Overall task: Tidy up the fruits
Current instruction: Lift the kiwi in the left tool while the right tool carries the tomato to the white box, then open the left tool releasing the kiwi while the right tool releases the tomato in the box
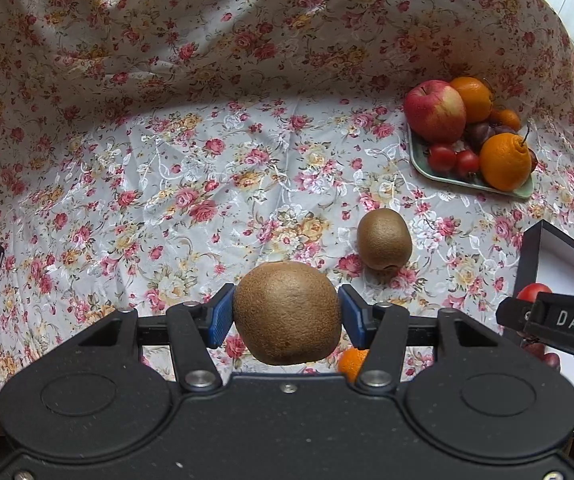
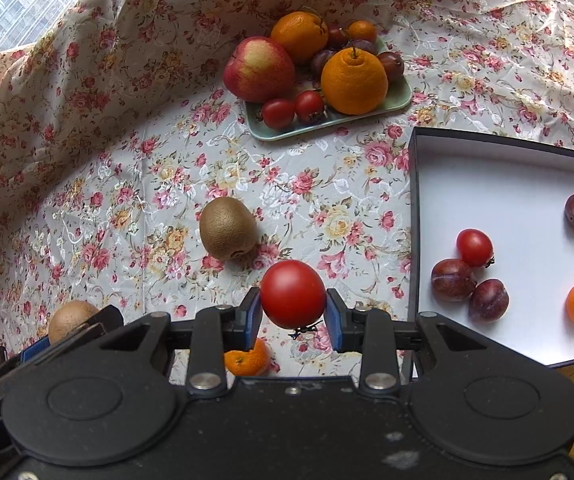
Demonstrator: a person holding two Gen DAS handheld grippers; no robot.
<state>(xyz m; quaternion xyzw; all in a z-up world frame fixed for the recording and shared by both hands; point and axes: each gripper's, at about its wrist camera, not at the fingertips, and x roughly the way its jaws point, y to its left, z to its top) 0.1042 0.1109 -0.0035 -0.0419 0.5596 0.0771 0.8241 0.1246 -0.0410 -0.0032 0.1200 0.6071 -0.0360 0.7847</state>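
As both fruits hang mid-carry above the floral desk point(image 2: 127, 184), the left tongs point(image 1: 287, 314) pinch a kiwi point(image 1: 287, 312) and the right tongs point(image 2: 293, 312) a tomato point(image 2: 293, 294), each likely needing a rightward swing over the white box point(image 2: 487, 184) before release.

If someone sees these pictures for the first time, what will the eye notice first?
First, the fruit held up close: the left tongs grip a brown kiwi, and the right tongs grip a red tomato. Behind them, a green tray piled with fruit stands on the flowered cloth. Another kiwi lies alone in the middle.
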